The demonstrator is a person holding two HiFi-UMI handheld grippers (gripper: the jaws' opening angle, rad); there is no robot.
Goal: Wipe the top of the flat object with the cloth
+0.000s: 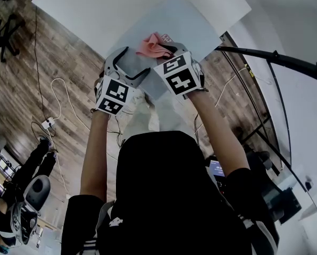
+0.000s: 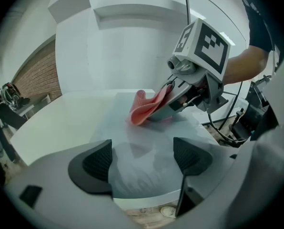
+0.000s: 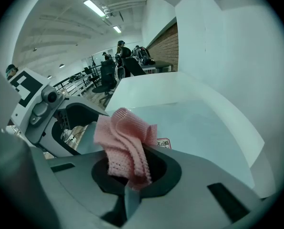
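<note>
Here we are over the white tabletop (image 1: 89, 4), and the pale grey-blue flat object (image 1: 201, 28) lies on it right under both tools. The right tongs (image 3: 132, 175) are clamped tight on the pink cloth (image 3: 125, 140). The knitted fabric is bunched between them and flops forward in loose folds past the tips. From the other side, those right tongs (image 2: 173, 104) tilt down toward the sheet. The cloth (image 2: 147, 109) droops so its lowest fold is on or just off the surface; I can't tell which. The left tongs (image 2: 144, 159) are spread wide with nothing gripped, only the flat object (image 2: 108, 123) showing in the gap. They hover just beside the right tongs, low over the sheet's near edge. Just past the right tongs' tips, peeking from under the cloth, there's a small red-printed label (image 3: 164, 143) on the sheet. How far along? My read is early or mid-wipe: the cloth is in hand and at the surface. No streak or cleaned band shows anywhere. The wide stretch of sheet ahead of both tongs looks left to cover.
</note>
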